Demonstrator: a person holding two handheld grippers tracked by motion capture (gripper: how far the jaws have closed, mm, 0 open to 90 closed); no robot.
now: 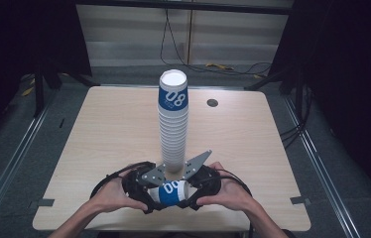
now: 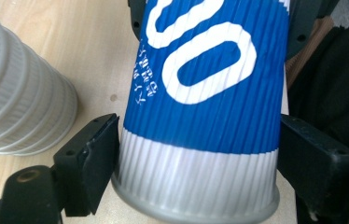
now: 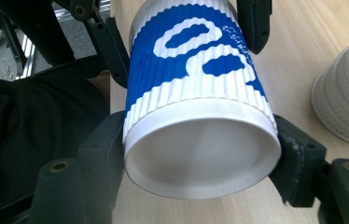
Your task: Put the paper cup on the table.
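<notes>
Clamped from both ends near the table's (image 1: 99, 124) front edge: one blue-and-white ribbed cup (image 1: 172, 193) lying sideways, left gripper (image 1: 146, 191) closed on its base end, right gripper (image 1: 198, 191) closed on its rim end. Behind, near the middle, stands a tall cup stack (image 1: 173, 124). Probably pulling nested cups apart or readying one for stacking; best done with even pressure, not crushing the rim. Left gripper view gives the grey base band (image 2: 196, 186); right gripper view gives the white rim and hollow (image 3: 200, 154).
</notes>
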